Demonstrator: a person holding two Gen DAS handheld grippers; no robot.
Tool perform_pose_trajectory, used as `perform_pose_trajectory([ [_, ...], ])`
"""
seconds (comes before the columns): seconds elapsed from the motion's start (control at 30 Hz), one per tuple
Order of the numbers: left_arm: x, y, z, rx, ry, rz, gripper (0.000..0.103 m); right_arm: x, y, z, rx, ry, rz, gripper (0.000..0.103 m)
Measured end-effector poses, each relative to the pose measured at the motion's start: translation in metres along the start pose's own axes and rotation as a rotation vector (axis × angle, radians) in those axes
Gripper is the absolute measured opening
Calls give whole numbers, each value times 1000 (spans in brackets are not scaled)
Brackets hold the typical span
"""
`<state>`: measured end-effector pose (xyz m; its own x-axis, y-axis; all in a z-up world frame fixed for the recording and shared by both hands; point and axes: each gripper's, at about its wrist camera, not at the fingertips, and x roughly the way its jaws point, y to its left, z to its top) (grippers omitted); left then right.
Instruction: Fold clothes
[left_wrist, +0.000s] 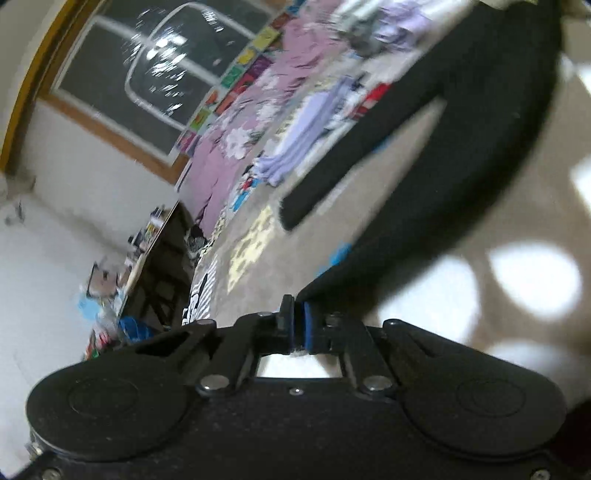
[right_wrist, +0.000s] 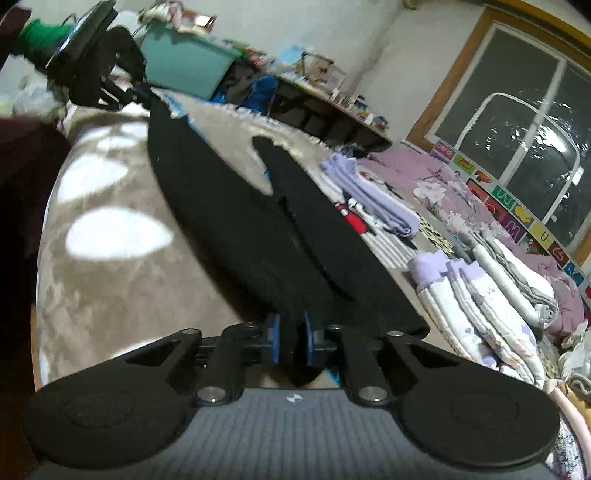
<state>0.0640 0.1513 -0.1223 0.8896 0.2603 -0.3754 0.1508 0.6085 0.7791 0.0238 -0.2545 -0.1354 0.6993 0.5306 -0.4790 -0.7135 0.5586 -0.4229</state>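
A black long-sleeved garment (right_wrist: 236, 221) is stretched between both grippers above a beige bed cover with white spots (right_wrist: 99, 229). My right gripper (right_wrist: 291, 339) is shut on one edge of it. My left gripper (left_wrist: 297, 325) is shut on another corner of the black garment (left_wrist: 461, 140), whose sleeve hangs out to the left. The left gripper also shows in the right wrist view (right_wrist: 142, 92), at the garment's far end.
Folded lilac clothes (right_wrist: 373, 199) and a stack of folded white and lilac bedding (right_wrist: 491, 295) lie on the bed to the right. A purple quilt (right_wrist: 461, 192) lies by the window (right_wrist: 532, 122). A cluttered dark desk (right_wrist: 325, 114) stands behind.
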Motion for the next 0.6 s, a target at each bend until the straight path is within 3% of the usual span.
perform_pose_trajectory([
  [0.37, 57, 36, 55, -175, 26, -22, 3, 16, -59, 8, 246, -83, -13, 7],
  [0.6, 98, 44, 83, -167, 65, -75, 3, 42, -88, 8, 287, -76, -36, 6],
])
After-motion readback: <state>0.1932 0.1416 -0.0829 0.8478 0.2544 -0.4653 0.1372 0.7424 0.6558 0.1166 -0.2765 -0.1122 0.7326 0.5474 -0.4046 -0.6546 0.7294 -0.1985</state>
